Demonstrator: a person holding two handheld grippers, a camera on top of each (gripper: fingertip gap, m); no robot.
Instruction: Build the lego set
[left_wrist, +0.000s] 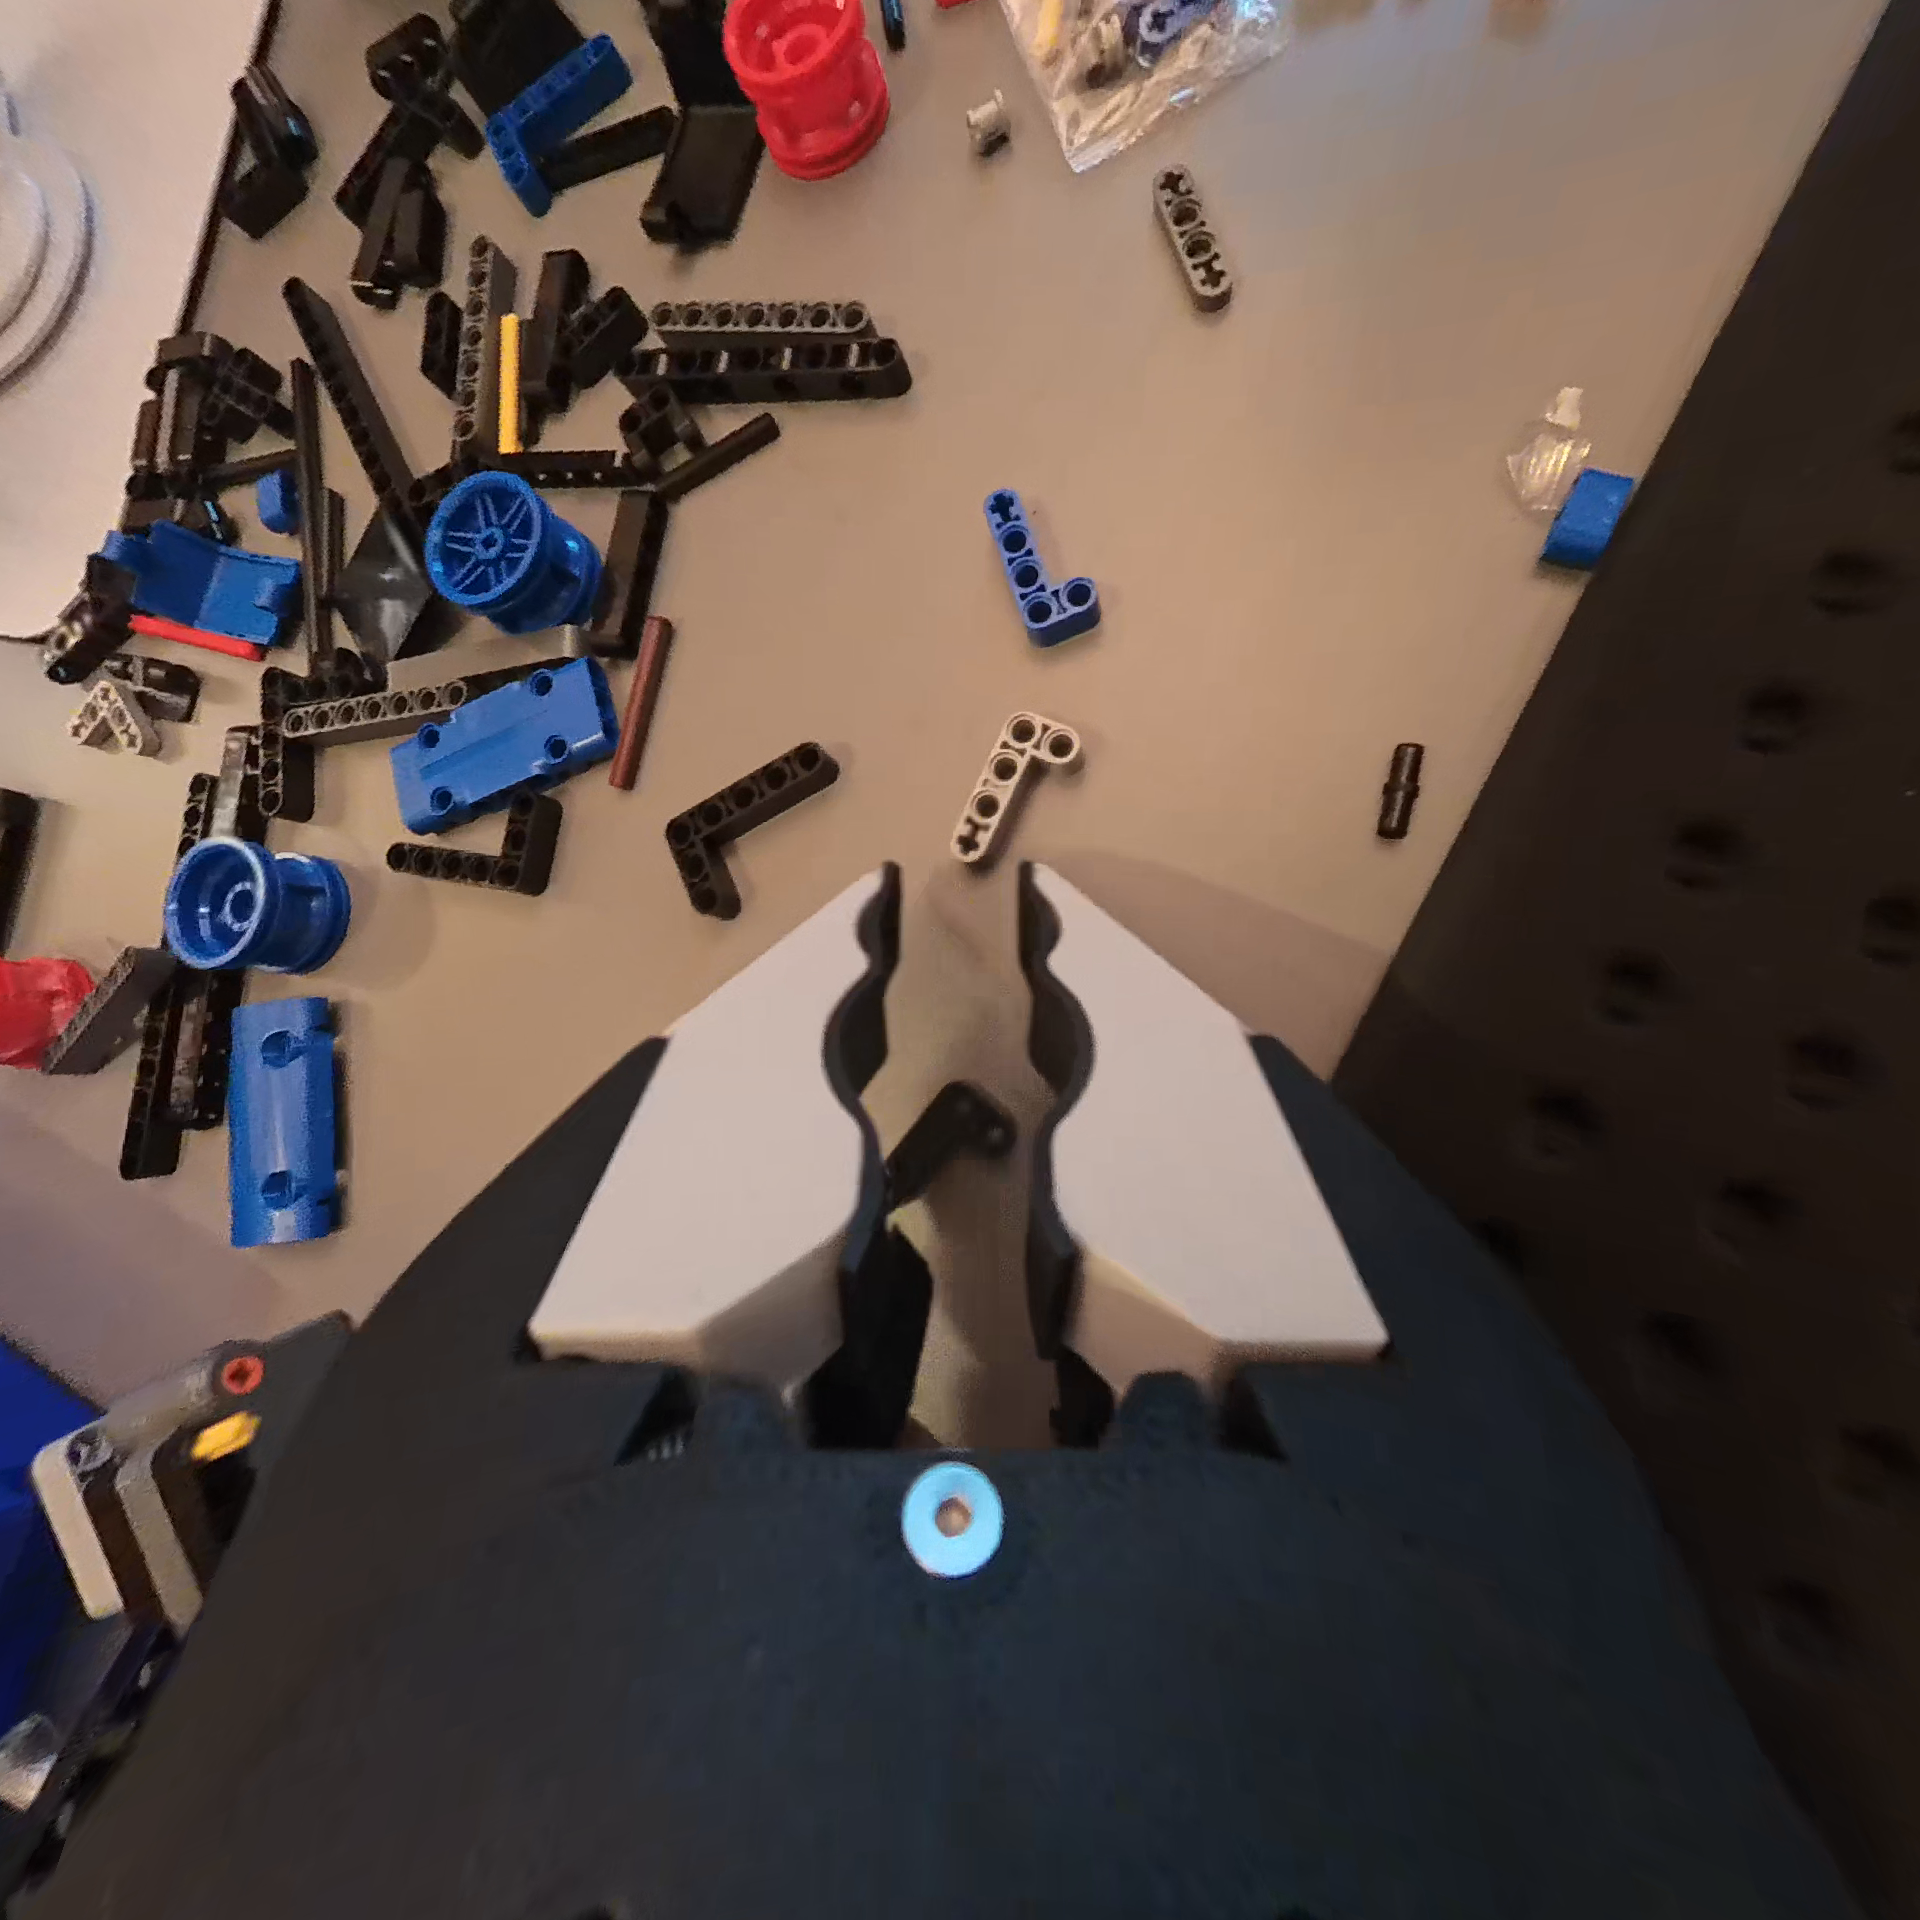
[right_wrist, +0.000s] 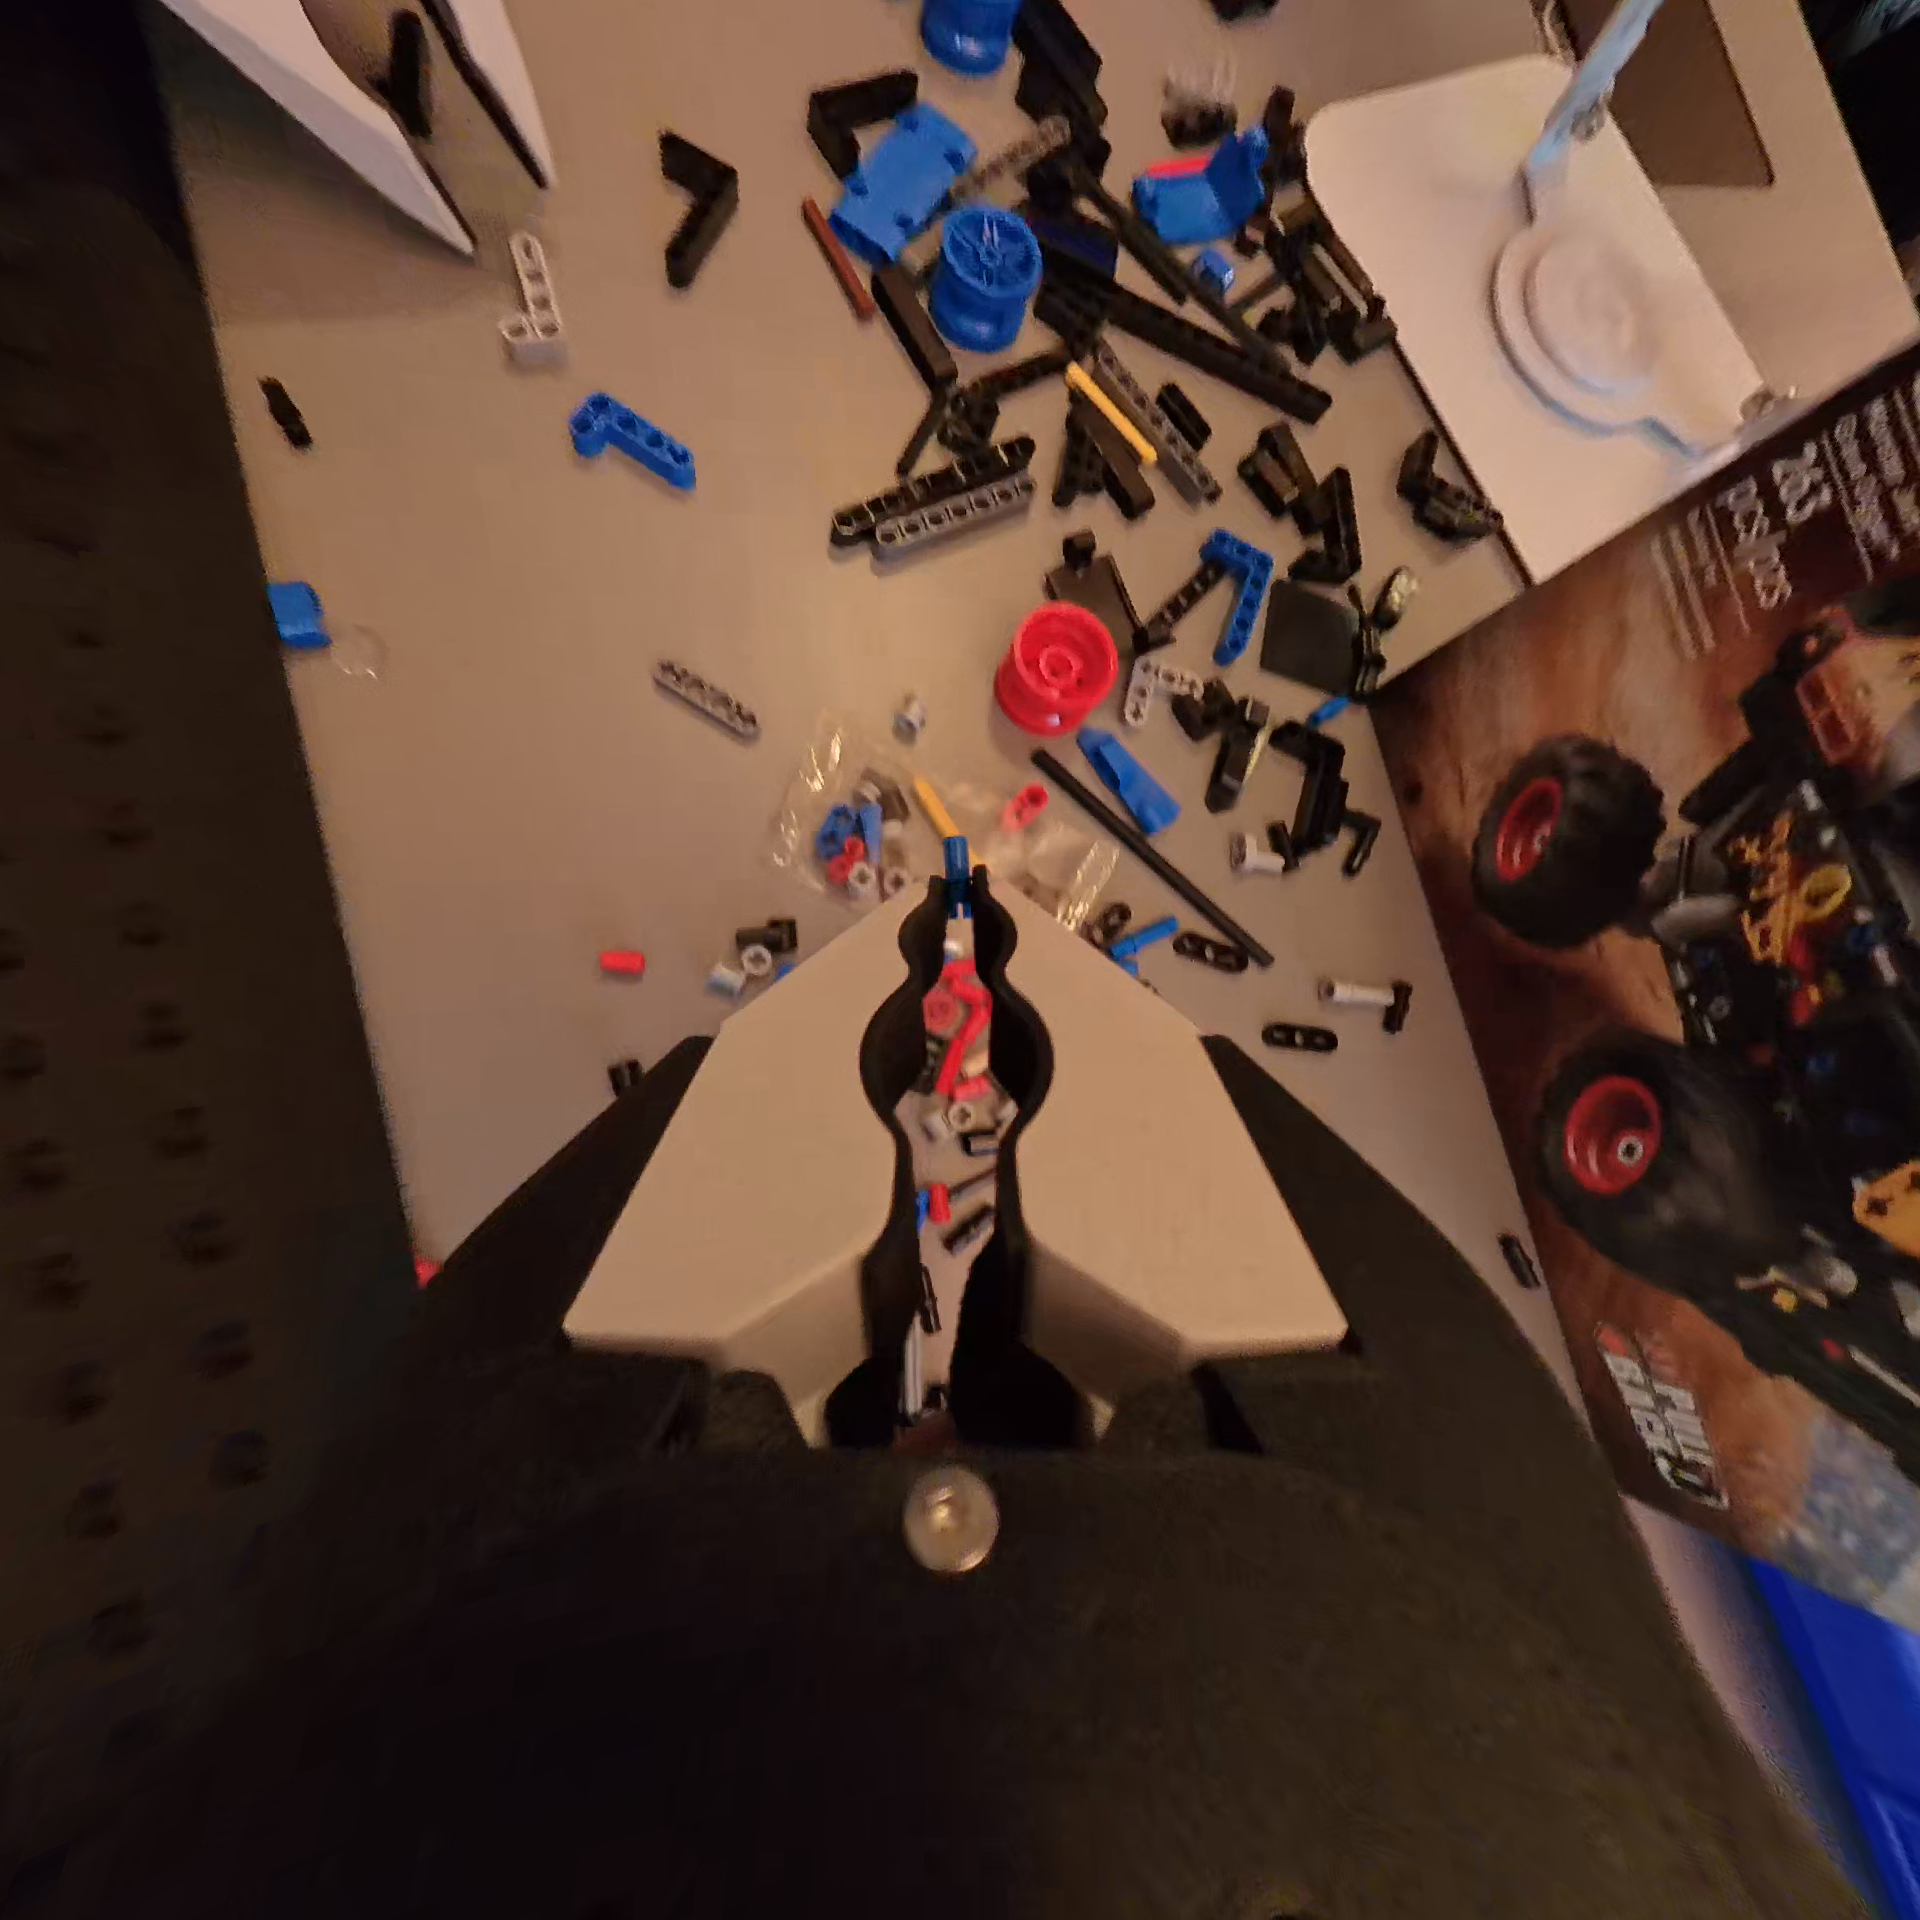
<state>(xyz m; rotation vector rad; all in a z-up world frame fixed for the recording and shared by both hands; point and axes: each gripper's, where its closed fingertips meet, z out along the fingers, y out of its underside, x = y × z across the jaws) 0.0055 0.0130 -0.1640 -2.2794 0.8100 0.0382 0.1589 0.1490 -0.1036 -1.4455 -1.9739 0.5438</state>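
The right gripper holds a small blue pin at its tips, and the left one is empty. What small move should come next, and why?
Probably close the left gripper on the light grey L-shaped beam just ahead of its open jaws. The right gripper already pinches a small blue pin, which needs a beam hole to enter, and this beam lies alone.

Both wrist cameras are looking steeply down along their own fingers at the grey tabletop (left_wrist: 1195, 436), from fairly close above. Both are taking in the blue L-shaped beam (left_wrist: 1034, 571) (right_wrist: 629, 442) and the red plastic wheel hub (left_wrist: 805, 78) (right_wrist: 1055, 670), well ahead of each claw.
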